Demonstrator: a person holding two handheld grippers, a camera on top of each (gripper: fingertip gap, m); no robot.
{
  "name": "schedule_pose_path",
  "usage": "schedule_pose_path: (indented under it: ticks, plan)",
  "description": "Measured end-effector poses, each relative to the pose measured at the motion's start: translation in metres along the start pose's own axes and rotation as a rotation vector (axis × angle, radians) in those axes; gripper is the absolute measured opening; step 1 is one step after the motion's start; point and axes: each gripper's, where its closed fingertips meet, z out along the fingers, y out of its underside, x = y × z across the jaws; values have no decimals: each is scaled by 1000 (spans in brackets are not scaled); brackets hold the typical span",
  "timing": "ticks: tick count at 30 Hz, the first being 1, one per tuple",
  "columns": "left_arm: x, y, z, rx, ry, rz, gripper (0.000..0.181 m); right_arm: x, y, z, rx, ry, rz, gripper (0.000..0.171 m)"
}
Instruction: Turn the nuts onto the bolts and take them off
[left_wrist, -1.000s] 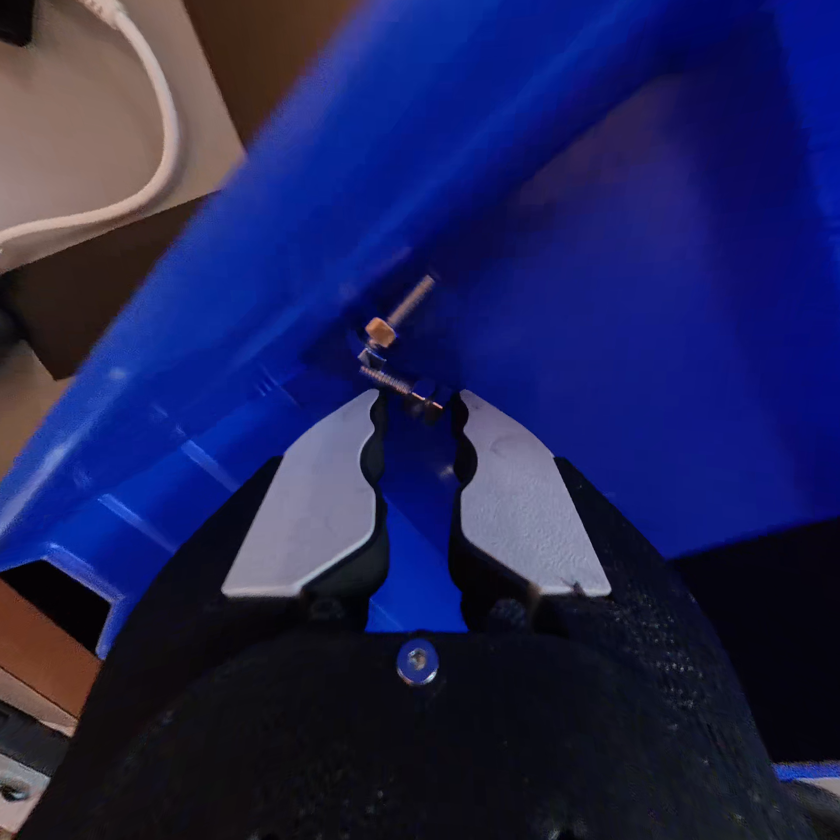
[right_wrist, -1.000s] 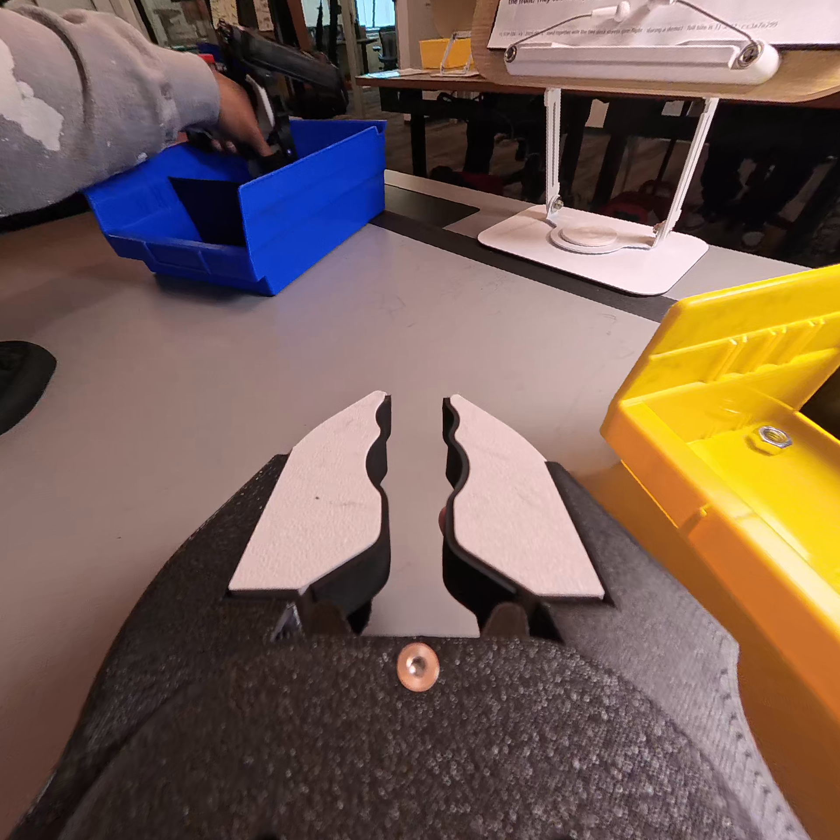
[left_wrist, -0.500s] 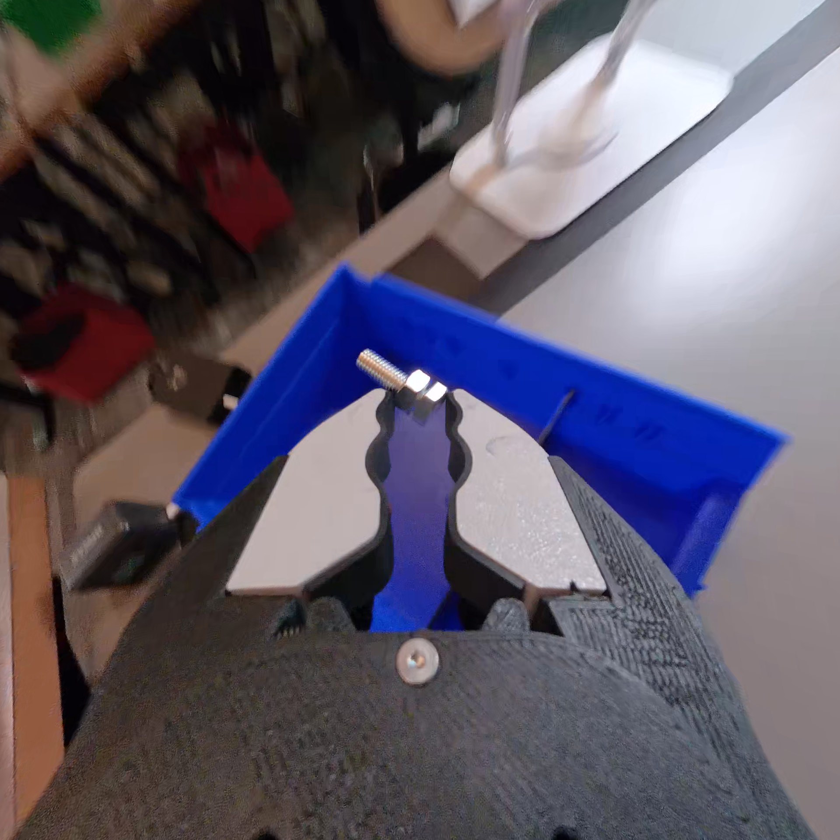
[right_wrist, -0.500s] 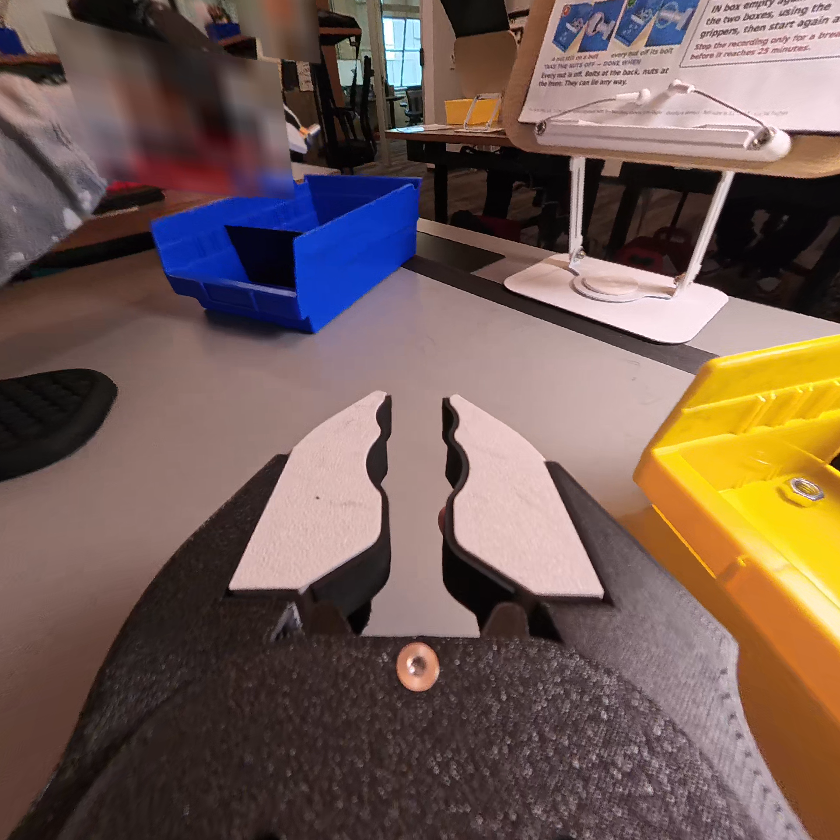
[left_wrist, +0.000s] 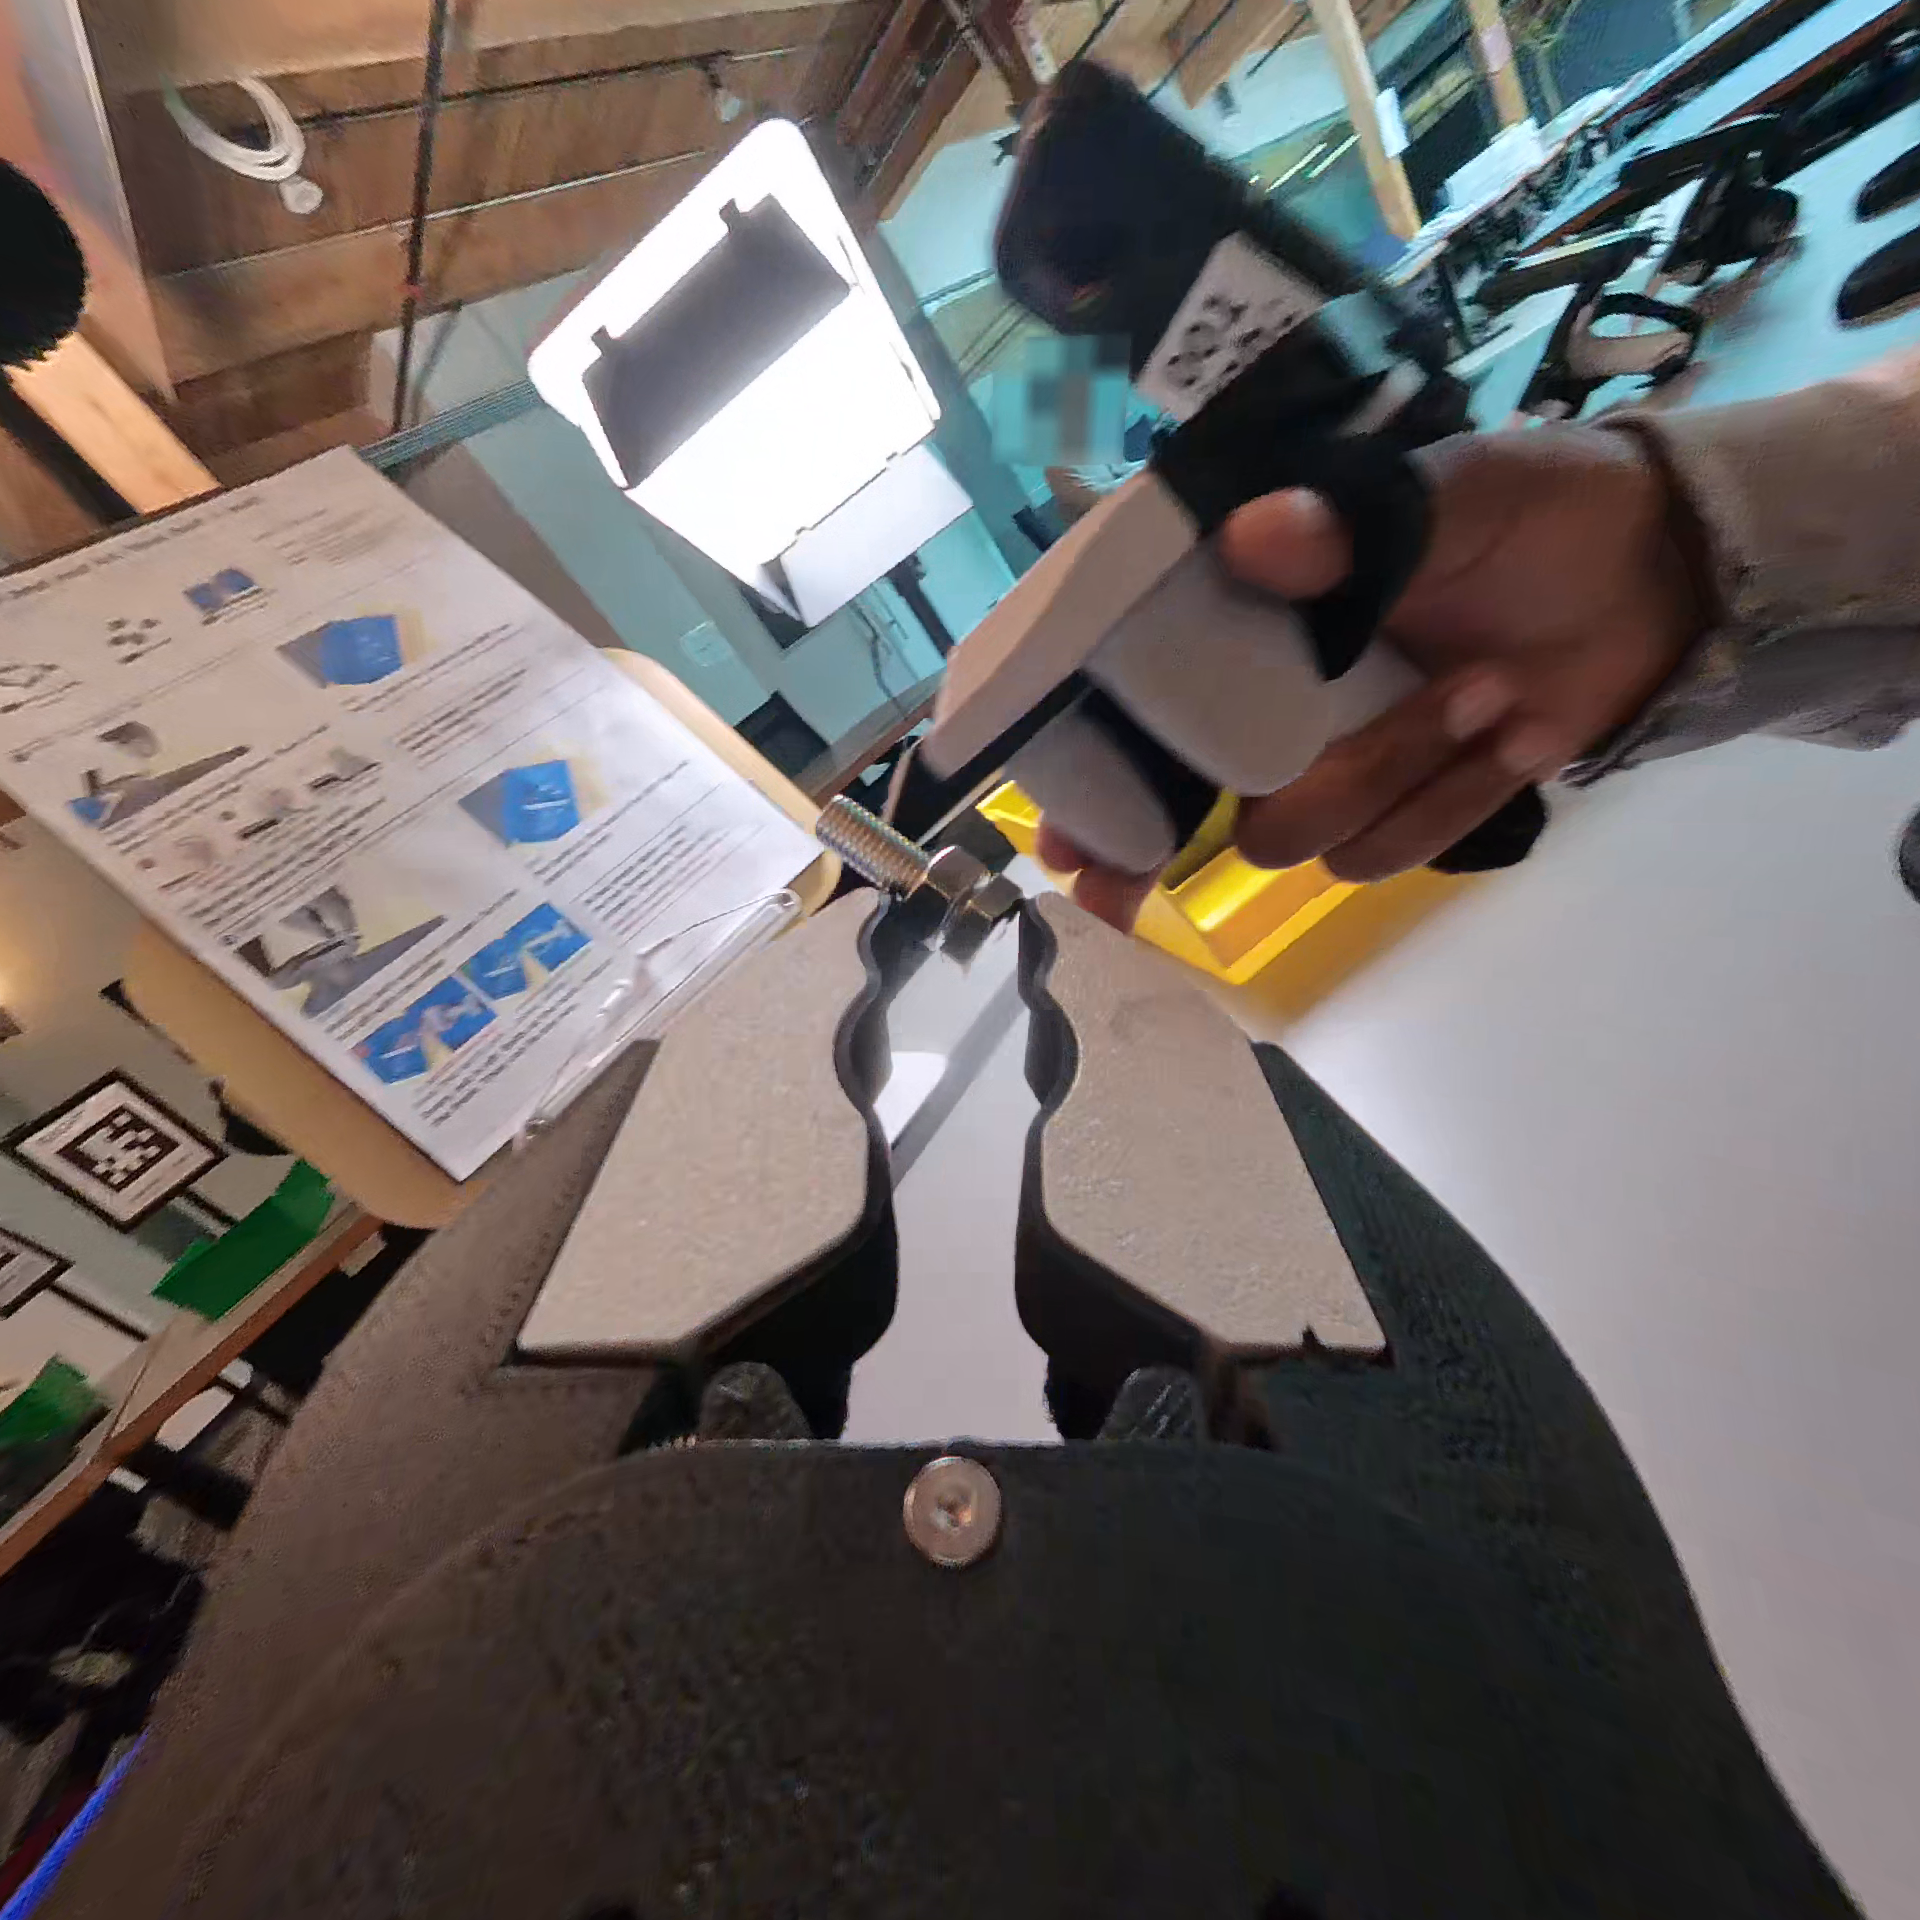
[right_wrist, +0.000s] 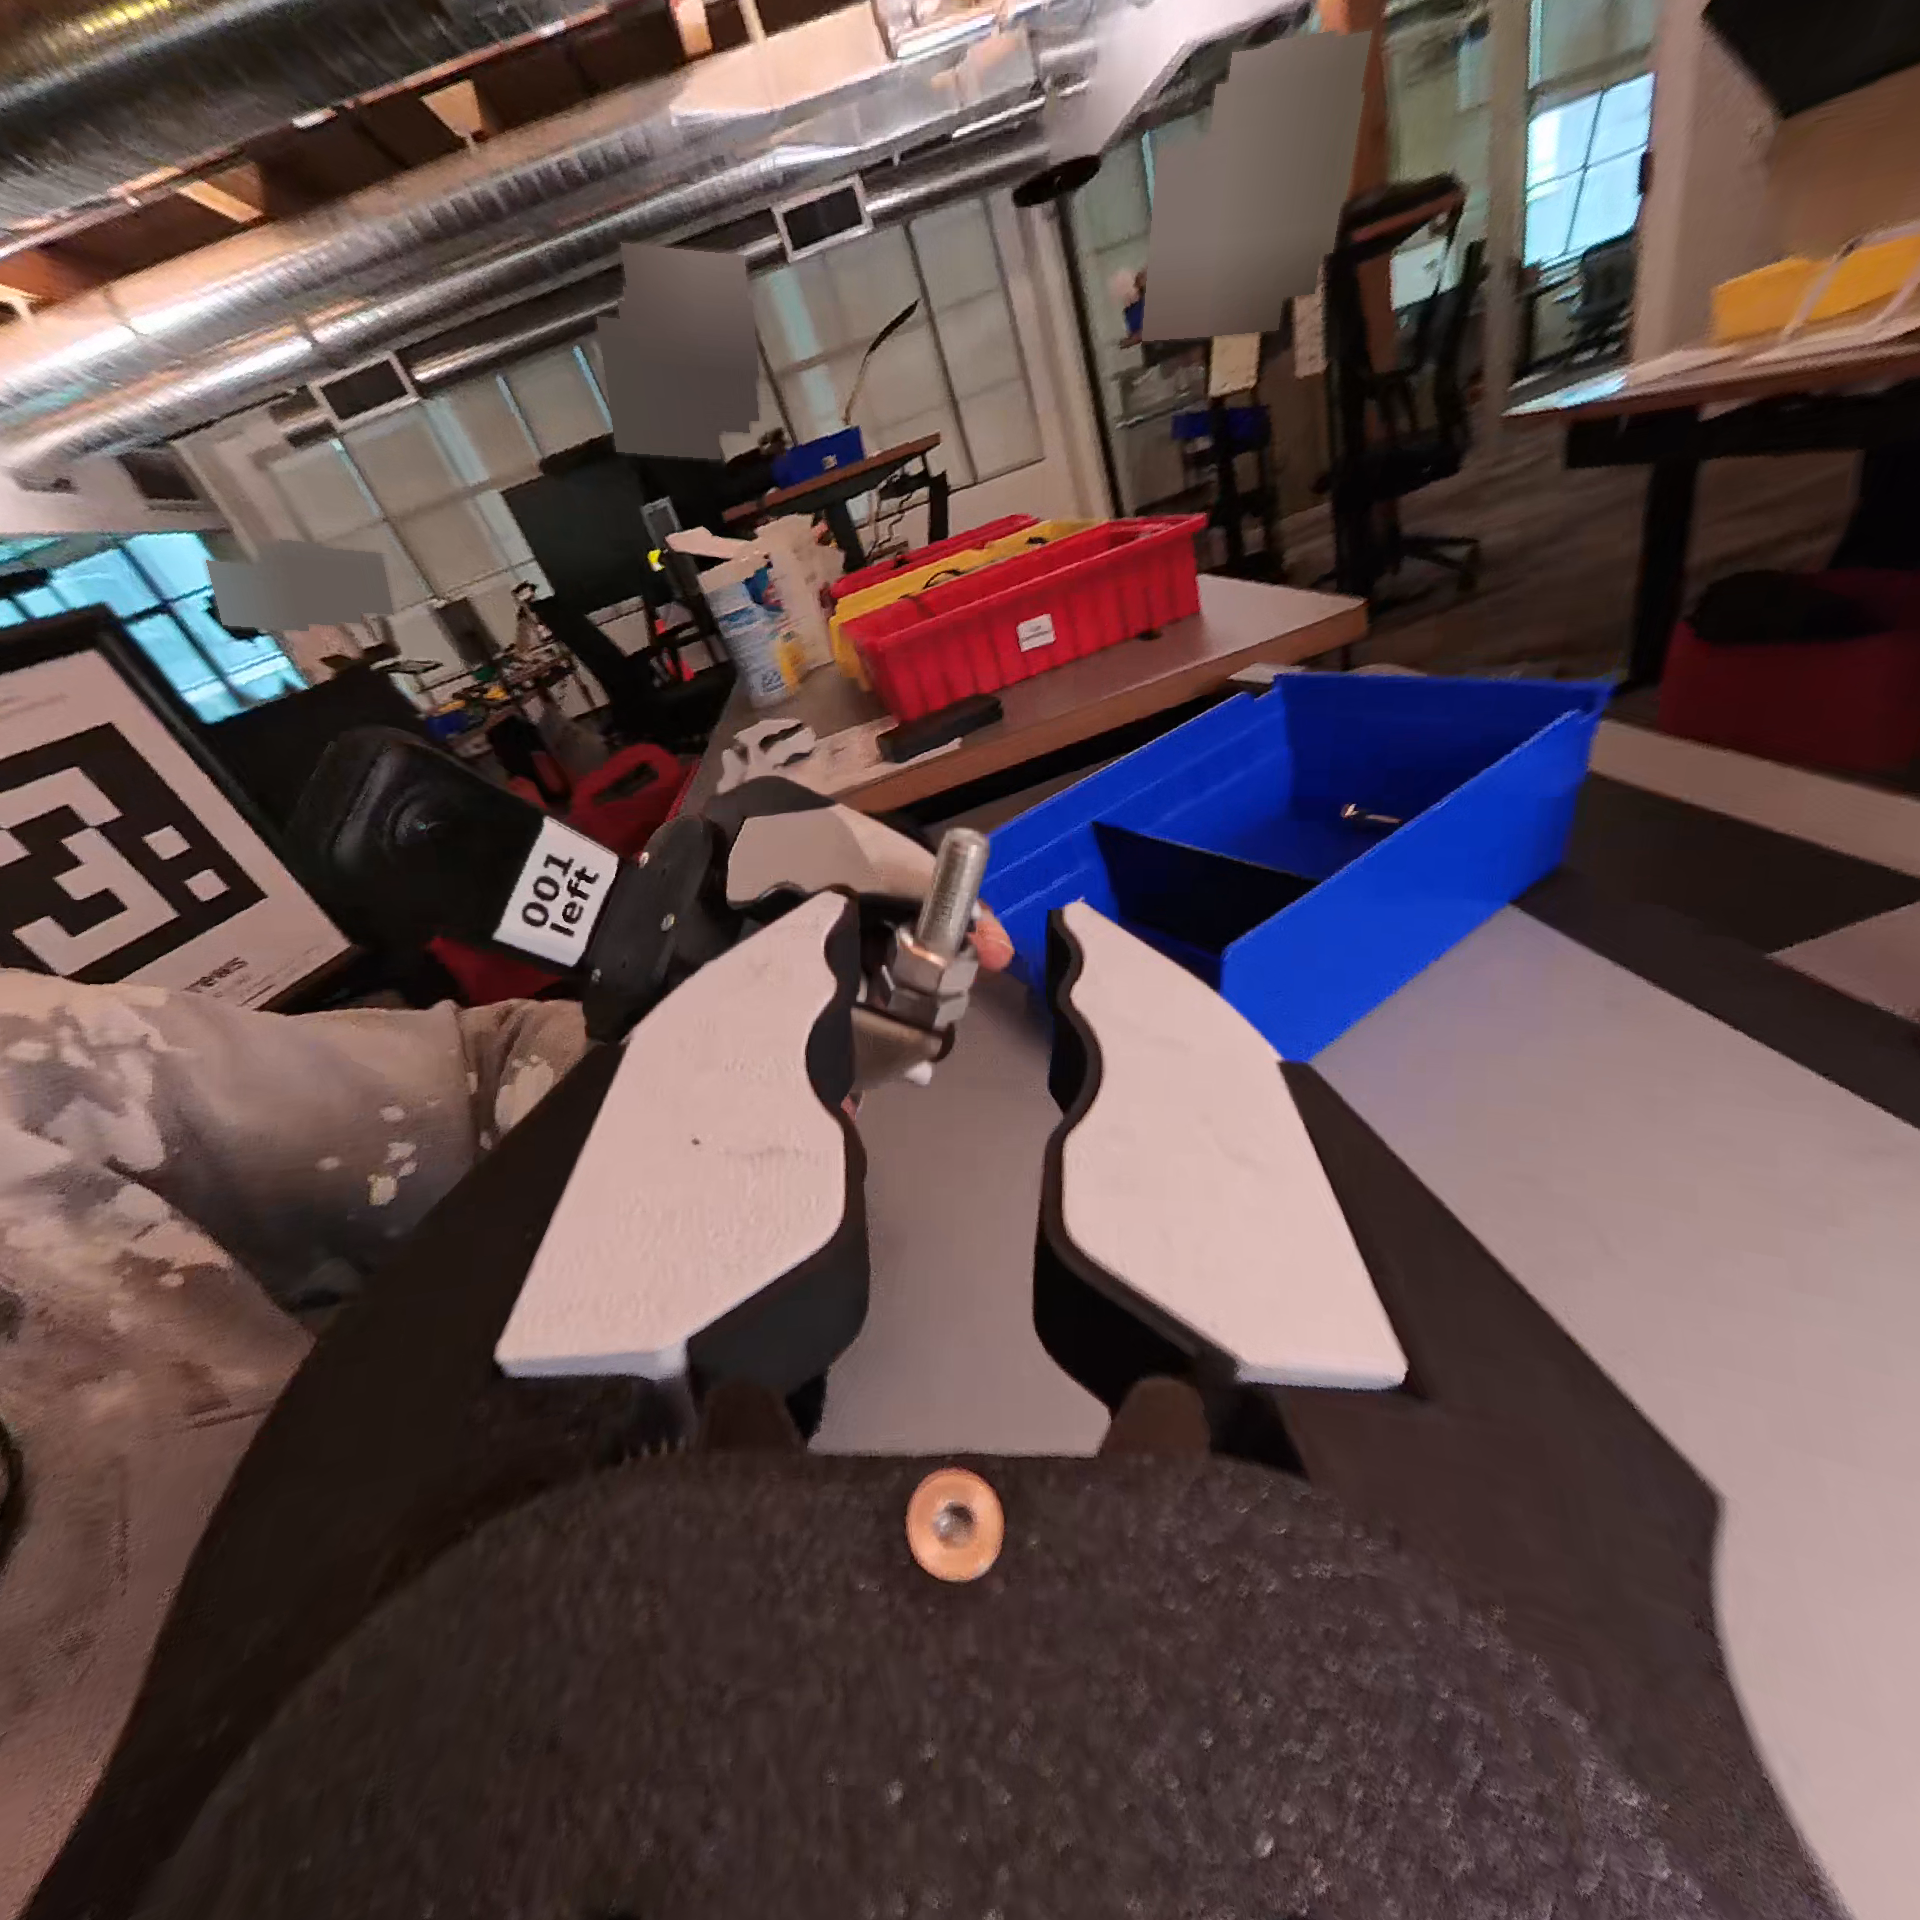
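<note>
your left tool (left_wrist: 940, 914) clamps the head of the small threaded steel bolt (left_wrist: 871, 844), hex nut (left_wrist: 961, 881) fitted; right tool (right_wrist: 951, 940) gapes beside it. rigid, slick: grip the nut's flats.

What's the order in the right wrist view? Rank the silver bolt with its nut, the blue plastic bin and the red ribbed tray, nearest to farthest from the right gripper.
1. The silver bolt with its nut, held up just ahead of the right gripper, toward its left finger.
2. The blue plastic bin, on the grey table, ahead to the right.
3. The red ribbed tray, on another table beyond.
</note>
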Motion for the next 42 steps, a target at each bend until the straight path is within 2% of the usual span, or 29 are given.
schedule_pose_path:
  ticks: [2,4,7,9,11,13,17,22,27,42]
  plan:
    - [11,2,0,4,38,-7,22,1,11,8,-29,-36,19,29]
    - [15,9,-2,-8,53,-26,22,0,20,11,-37,-80,29,13]
    - [19,18,-3,-9,87,-68,23,3,30,12,-69,-112,31,10]
    - [23,19,-2,10,157,-243,23,1,30,10,-53,-144,-11,10]
    - [27,12,-4,80,303,-564,34,-2,28,6,-38,-170,-75,9]
    - [29,7,-8,120,452,-823,37,-6,28,0,-31,-194,-145,9]
    - [37,11,-8,132,560,-956,35,-16,26,-5,29,-270,-135,9]
    - [47,10,-7,120,556,-915,28,-13,33,0,29,-245,-152,9]
    - [41,16,-5,99,471,-856,18,-12,37,6,28,-200,-187,9]
    - [37,11,-9,137,457,-815,18,-17,32,7,29,-160,-253,9]
